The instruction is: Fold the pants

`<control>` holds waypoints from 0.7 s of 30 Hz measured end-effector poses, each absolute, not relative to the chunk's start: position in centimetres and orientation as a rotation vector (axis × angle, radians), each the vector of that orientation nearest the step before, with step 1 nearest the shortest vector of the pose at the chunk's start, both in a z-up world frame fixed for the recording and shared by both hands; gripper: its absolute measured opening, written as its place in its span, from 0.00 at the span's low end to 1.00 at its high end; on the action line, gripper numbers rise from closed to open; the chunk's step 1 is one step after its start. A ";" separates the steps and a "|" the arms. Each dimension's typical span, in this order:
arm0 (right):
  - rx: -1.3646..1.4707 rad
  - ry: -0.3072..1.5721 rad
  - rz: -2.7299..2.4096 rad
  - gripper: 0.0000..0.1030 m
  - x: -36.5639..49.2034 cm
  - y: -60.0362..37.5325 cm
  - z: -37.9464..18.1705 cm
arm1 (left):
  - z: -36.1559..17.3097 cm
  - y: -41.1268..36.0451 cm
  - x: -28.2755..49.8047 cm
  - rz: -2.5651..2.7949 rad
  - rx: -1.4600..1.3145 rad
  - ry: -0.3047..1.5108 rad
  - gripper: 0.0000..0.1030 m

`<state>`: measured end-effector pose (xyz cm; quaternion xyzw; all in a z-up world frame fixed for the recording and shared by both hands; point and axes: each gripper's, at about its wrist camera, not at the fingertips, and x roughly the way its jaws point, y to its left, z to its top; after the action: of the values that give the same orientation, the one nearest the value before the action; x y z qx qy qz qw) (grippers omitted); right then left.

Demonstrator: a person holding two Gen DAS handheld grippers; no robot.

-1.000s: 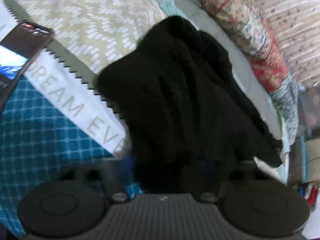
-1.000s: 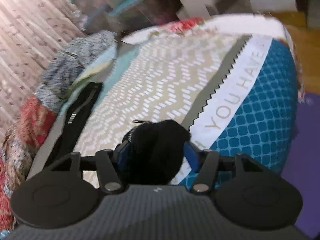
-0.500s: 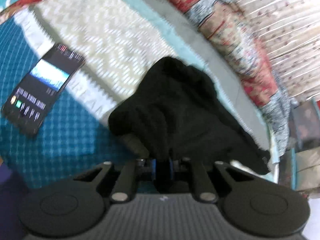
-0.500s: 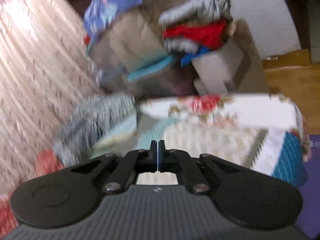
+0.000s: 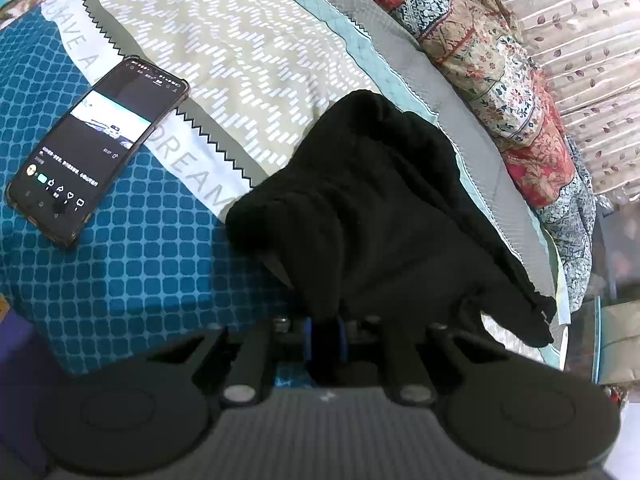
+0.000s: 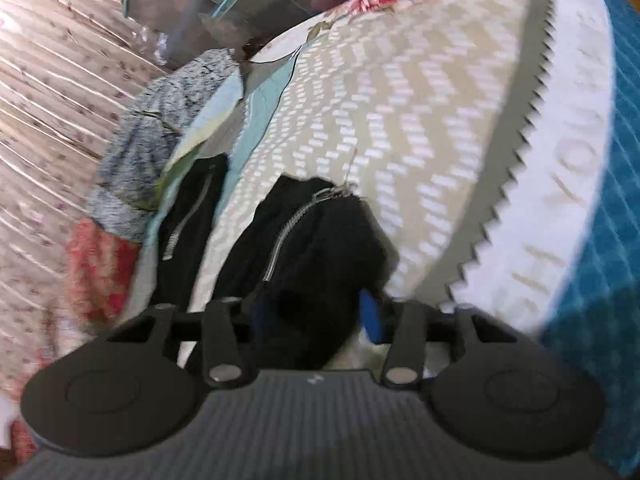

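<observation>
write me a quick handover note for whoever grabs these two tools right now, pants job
Left tool: shut on an edge of the black knit pants, which lie bunched on the patterned bedspread.
Right tool: jaws apart around a zipped part of the pants; whether they pinch it is unclear. Another zipped black part lies flat beyond it, to the left in the right wrist view.
Black smartphone: screen up on the bedspread, left of the pants, not touching them.
Done: no neat fold visible.
Left: spread the pants flat, then fold; probably mind the phone.
</observation>
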<state>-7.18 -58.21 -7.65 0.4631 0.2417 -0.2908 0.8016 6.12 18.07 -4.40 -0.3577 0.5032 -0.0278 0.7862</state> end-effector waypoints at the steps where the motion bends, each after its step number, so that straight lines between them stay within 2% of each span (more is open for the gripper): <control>1: 0.980 0.506 -0.643 0.07 -7.1 -58.4 -6.6 | -4.3 18.1 6.0 -0.060 -0.776 1.084 0.10; 6: 0.874 0.319 -0.756 0.06 -11.2 -60.0 -0.8 | -4.2 17.8 5.3 -0.113 -0.802 1.105 0.10; 10: 0.842 0.411 -0.872 0.08 -13.9 -61.9 -1.7 | -5.7 15.0 5.1 -0.154 -0.717 1.170 0.14; 11: 0.856 0.465 -0.907 0.11 -14.3 -62.3 -2.6 | -6.1 14.2 5.1 -0.145 -0.669 1.187 0.17; 12: 0.894 0.513 -0.933 0.20 -14.8 -62.7 -3.6 | -6.6 13.3 5.0 -0.128 -0.606 1.213 0.20; 14: 0.983 0.509 -0.953 0.41 -16.7 -62.9 -4.8 | -7.0 12.6 4.6 -0.127 -0.544 1.238 0.22; 16: 1.018 0.432 -1.019 0.45 -18.8 -62.3 -4.5 | -6.2 13.2 3.8 -0.129 -0.516 1.216 0.32; 17: 0.995 0.401 -1.091 0.49 -19.4 -61.9 -3.8 | -5.5 14.0 3.4 -0.118 -0.509 1.191 0.34; 21: 0.828 0.256 -1.176 0.49 -20.0 -60.3 0.0 | -1.6 17.1 3.1 -0.064 -0.463 1.045 0.36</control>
<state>-20.03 -60.32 0.05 0.3781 0.1168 -0.5372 0.7449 3.08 17.06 -1.58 -0.2193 0.4944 -0.0304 0.8406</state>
